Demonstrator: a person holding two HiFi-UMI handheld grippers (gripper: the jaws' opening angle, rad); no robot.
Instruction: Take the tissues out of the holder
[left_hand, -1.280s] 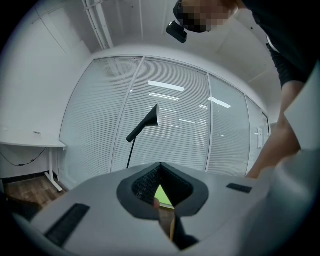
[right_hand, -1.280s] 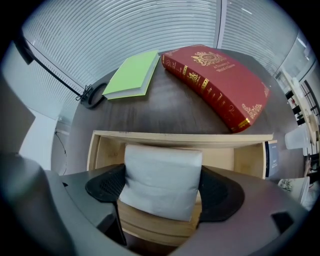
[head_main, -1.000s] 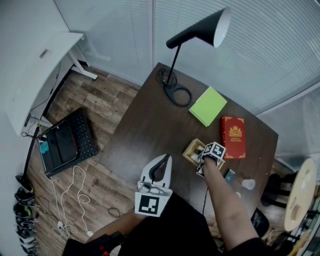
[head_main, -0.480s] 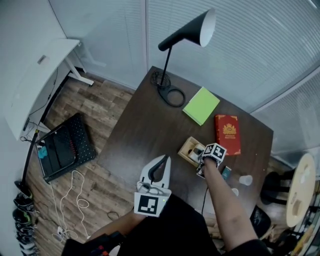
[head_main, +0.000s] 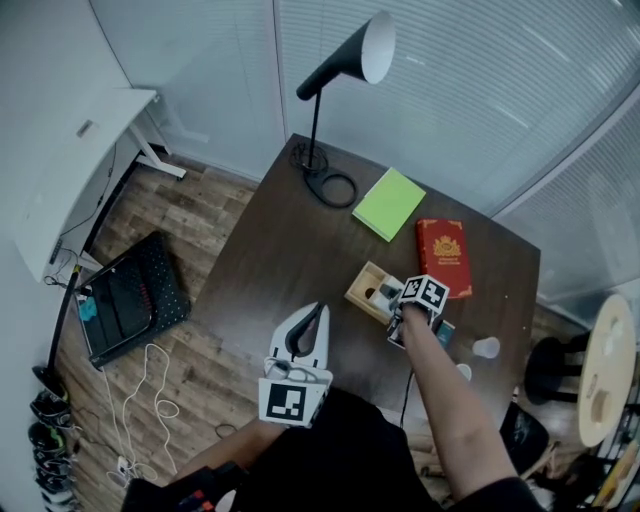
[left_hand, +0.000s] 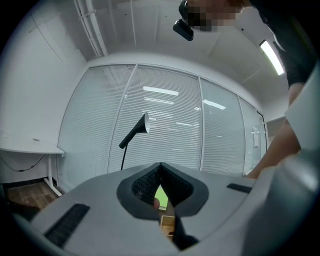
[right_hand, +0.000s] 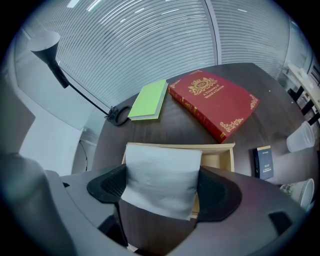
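A soft, flat-folded white paper tissue stack is clamped between the right gripper's dark ribbed pads, directly over the shallow pale wooden holder. The right forearm stretches across the dark wood-grain table. The left gripper hovers near the body, jaws pressed together on nothing.

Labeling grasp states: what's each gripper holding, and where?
Right gripper is shut on the tissues, pads on the stack's two side edges, at the wooden holder. Left gripper shut, holding nothing.

Obstacles: red book just behind wooden holder; small dark box and cup to its right. Free: bare tabletop to its left.
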